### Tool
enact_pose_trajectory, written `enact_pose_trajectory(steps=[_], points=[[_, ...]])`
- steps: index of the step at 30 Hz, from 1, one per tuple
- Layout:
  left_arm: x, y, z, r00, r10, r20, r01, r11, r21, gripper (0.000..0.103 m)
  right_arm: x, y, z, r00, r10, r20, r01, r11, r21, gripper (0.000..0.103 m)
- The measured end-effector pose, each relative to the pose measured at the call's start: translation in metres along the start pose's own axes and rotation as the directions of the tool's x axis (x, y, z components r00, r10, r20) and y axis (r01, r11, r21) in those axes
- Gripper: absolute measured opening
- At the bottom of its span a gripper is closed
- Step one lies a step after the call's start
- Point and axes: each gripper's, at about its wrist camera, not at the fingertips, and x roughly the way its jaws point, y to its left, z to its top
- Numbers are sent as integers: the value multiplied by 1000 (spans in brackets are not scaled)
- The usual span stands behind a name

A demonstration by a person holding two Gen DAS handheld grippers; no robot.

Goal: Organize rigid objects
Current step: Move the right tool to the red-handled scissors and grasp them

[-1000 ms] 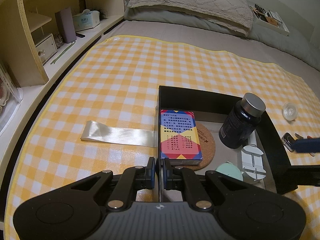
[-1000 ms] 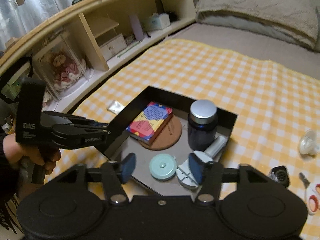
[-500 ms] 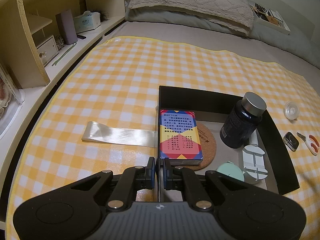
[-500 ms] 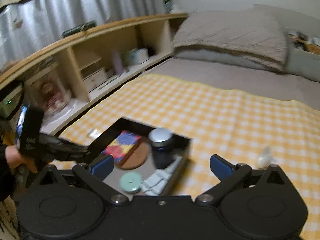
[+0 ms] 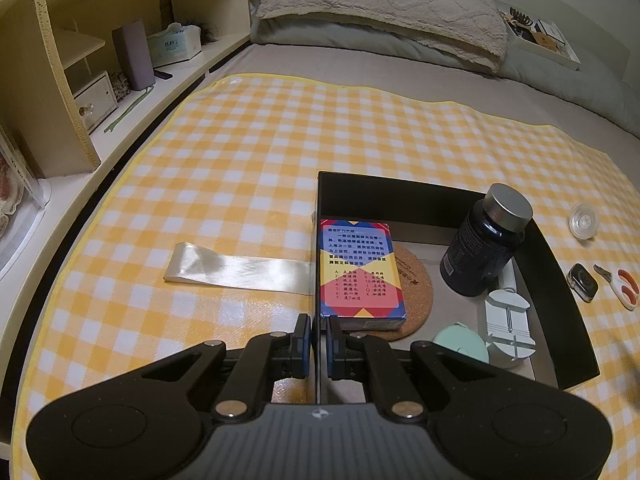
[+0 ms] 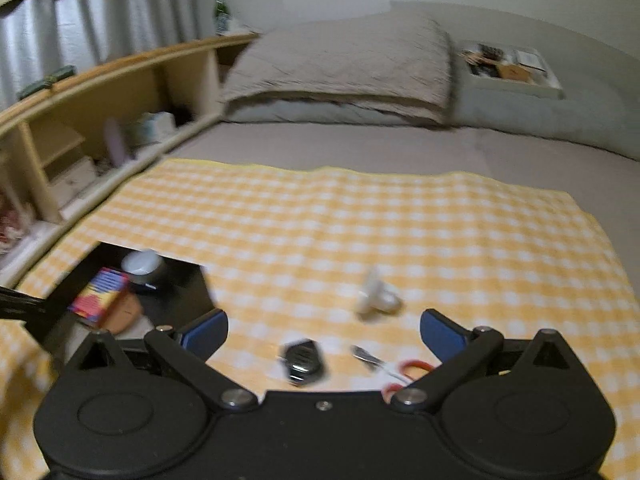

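Black walls of the tray [image 5: 436, 200] were seen from the left wrist, its near-left wall pinched between the pressed-together pads of the left gripper [image 5: 318, 338]. Inside were held a card box [image 5: 358, 268] on a cork coaster [image 5: 416, 292], a dark bottle [image 5: 484, 244], a mint disc [image 5: 460, 344] and a white tool [image 5: 508, 328]. From the right wrist, blurred, the right gripper [image 6: 324, 330] was spread wide and empty above a watch [image 6: 302, 360], scissors [image 6: 394, 368] and a white piece [image 6: 376, 296] on the checked cloth [image 6: 360, 220].

Open checked cloth [image 6: 360, 216] beyond the scissors [image 6: 400, 368], black fob [image 6: 303, 360] and tray wall [image 5: 552, 264]
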Motion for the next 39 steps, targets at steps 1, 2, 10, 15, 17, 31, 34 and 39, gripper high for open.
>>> enact_pose_trajectory(steps=[1,2,10,15,17,31,34,39], points=[[0,0,0,1000,0,0,0,1000,-1,7,2,-6,-2,1000,-13,-7,13,1000,5,103],[0,0,0,1000,0,0,0,1000,-1,7,6,-12,-6,999,-31,-20,31,999,11,103],[0,1,0,1000,0,0,0,1000,-2,7,30,-38,-25,992,-110,-68,106,993,-59,103],[0,1,0,1000,-6,0,6,1000,-5,7,40,-46,-21,983,-159,-91,149,983,-111,97],[0,1,0,1000,-8,0,8,1000,-4,7,44,-44,-19,978,-179,-103,162,974,-161,77],[0,0,-1,1000,-8,0,8,1000,-6,7,72,-33,-28,974,-98,-205,29,948,-316,30],[0,0,-1,1000,-8,0,8,1000,-6,7,76,-29,-33,969,-100,-224,14,935,-355,25],[0,0,-1,1000,-8,0,8,1000,-6,7,73,-31,-31,971,-114,-209,36,938,-346,24]])
